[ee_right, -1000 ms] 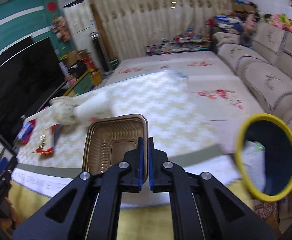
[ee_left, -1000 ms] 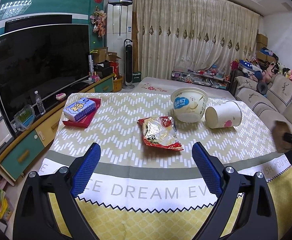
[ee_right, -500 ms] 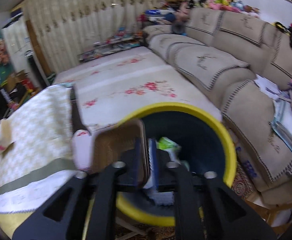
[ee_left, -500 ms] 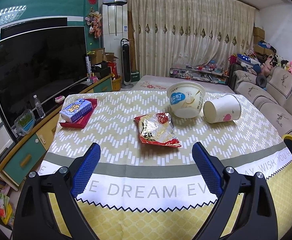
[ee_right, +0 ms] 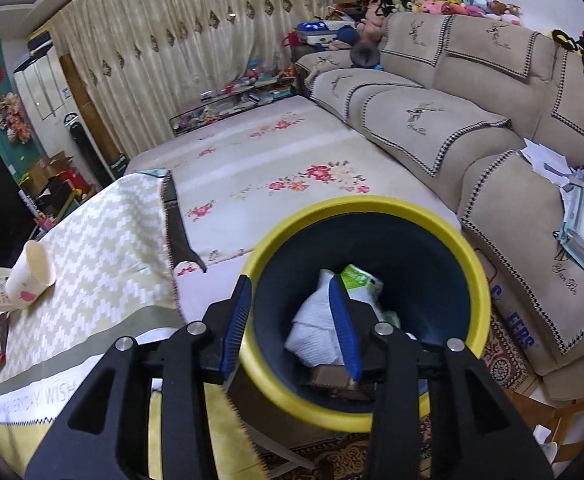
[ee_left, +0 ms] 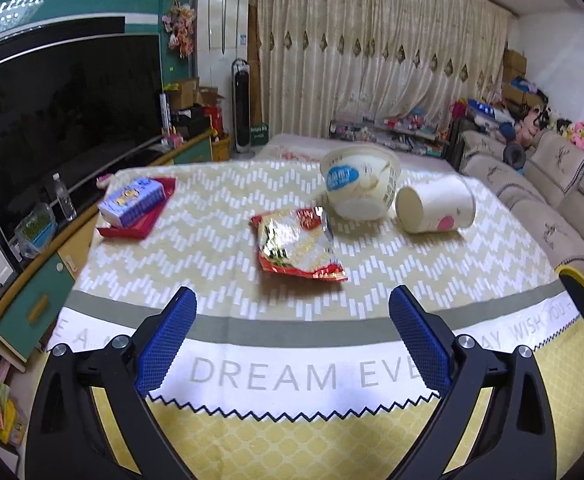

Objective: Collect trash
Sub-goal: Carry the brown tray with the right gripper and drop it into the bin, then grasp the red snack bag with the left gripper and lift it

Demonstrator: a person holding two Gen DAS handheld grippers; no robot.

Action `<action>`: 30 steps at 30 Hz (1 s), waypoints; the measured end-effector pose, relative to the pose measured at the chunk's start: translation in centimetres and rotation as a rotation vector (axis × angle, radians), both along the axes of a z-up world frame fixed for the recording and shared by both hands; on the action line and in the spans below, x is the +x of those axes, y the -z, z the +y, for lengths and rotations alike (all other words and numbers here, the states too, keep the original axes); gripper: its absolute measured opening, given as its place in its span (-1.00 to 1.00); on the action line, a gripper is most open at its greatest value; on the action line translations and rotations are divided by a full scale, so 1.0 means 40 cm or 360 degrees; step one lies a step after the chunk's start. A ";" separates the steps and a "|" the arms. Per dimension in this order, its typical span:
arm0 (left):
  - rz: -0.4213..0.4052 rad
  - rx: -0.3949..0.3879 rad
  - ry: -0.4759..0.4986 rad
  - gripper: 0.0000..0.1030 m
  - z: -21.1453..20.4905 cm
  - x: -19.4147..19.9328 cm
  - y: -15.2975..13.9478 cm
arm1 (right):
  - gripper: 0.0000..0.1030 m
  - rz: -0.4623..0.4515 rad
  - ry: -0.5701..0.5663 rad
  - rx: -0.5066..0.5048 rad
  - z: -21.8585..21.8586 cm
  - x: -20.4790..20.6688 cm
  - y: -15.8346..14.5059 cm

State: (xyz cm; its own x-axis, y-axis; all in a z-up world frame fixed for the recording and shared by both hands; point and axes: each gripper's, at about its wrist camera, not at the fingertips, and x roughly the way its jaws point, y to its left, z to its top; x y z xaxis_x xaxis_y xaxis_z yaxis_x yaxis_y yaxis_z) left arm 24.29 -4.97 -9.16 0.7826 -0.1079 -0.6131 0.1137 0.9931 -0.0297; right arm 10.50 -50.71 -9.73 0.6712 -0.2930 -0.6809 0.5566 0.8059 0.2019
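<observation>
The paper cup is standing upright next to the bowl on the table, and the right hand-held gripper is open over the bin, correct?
Not quite. The left wrist view shows the paper cup lying on its side beside the bowl on the table. The rest holds: the right hand-held gripper is open over the bin.

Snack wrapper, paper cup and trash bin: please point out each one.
snack wrapper [ee_left: 296,245], left wrist view, on its crinkled middle.
paper cup [ee_left: 435,208], left wrist view, on its side wall.
trash bin [ee_right: 476,276], right wrist view, on its yellow rim.
</observation>
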 end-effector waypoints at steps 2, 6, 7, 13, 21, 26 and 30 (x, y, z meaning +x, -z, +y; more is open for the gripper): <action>0.0071 -0.0027 0.0020 0.86 -0.009 0.014 0.008 | -0.19 -0.0011 -0.0022 0.0003 0.010 0.000 -0.001; 0.0196 -0.0041 0.0028 0.86 -0.030 0.051 0.014 | -0.14 -0.0027 -0.0049 0.0015 0.012 -0.009 0.000; 0.0223 -0.0049 0.0028 0.86 -0.032 0.063 0.016 | -0.13 -0.0028 -0.0054 0.0019 0.011 -0.012 0.001; 0.0324 -0.0029 0.0001 0.86 -0.048 0.160 0.025 | -0.10 -0.0045 -0.0057 0.0041 -0.001 -0.028 0.000; 0.0336 0.0087 -0.0027 0.86 -0.066 0.283 0.042 | -0.06 -0.0058 -0.0059 0.0055 -0.005 -0.033 -0.004; 0.0364 0.0131 -0.0021 0.86 -0.080 0.320 0.062 | -0.03 -0.0040 -0.0082 0.0057 0.004 -0.023 0.003; 0.0393 0.0129 -0.0032 0.86 -0.080 0.350 0.078 | -0.03 -0.0027 -0.0106 0.0063 0.015 -0.015 0.009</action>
State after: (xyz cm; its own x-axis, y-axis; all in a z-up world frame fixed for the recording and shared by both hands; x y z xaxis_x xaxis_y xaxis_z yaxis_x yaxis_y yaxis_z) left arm 38.31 -8.16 -12.27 0.6094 -0.0365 -0.7921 0.0932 0.9953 0.0258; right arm 9.90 -50.12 -10.10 0.6998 -0.2202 -0.6795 0.4981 0.8323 0.2433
